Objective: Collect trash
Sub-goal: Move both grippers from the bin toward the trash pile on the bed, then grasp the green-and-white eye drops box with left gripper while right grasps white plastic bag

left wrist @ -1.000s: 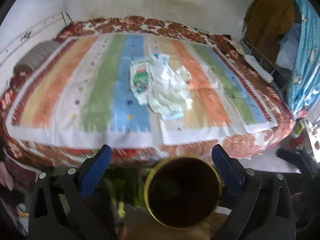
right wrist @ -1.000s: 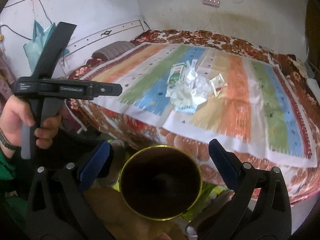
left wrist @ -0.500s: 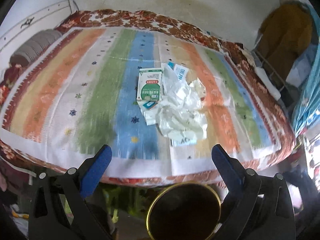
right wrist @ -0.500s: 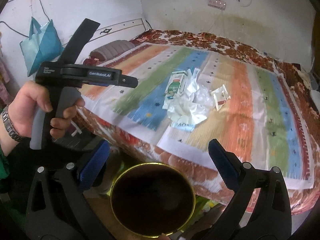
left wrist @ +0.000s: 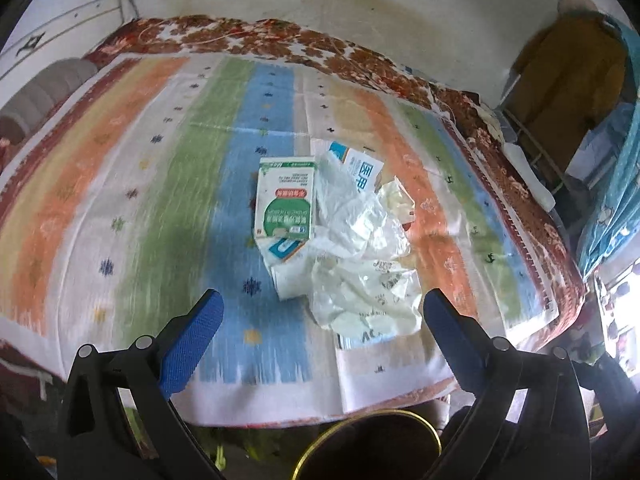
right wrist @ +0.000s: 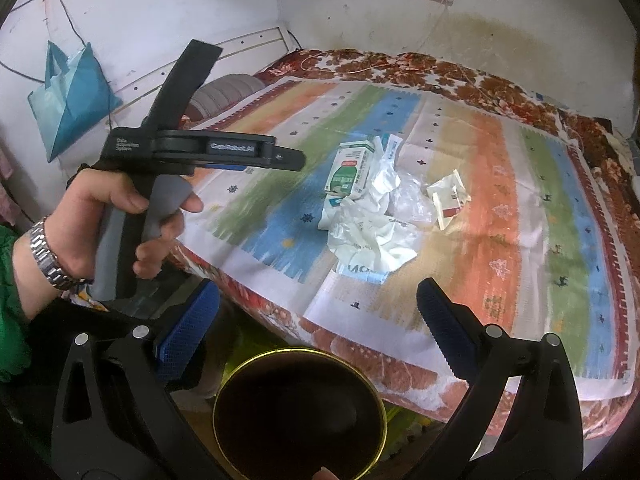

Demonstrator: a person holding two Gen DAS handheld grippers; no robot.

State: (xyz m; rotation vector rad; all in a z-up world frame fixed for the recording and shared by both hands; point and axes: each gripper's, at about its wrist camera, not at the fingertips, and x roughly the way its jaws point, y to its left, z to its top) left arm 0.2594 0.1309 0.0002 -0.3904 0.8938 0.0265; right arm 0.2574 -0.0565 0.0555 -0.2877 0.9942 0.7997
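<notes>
Lying just ahead of both released tongs [left wrist: 320, 320] [right wrist: 318, 312], trash [left wrist: 352, 248] [right wrist: 372, 216] covers the bedspread [left wrist: 160, 200].

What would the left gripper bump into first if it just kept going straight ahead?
Probably the crumpled white plastic wrapper in the trash pile on the striped bedspread; the left gripper is open and aimed there, though depth is uncertain.

Even, diffuse daylight; no hard shadows. The bedspread [left wrist: 120, 200] shows motion blur. Fisheye distortion darkens all frame corners.

Striped bedspread [left wrist: 168, 184], teal bag [right wrist: 74, 92]
</notes>
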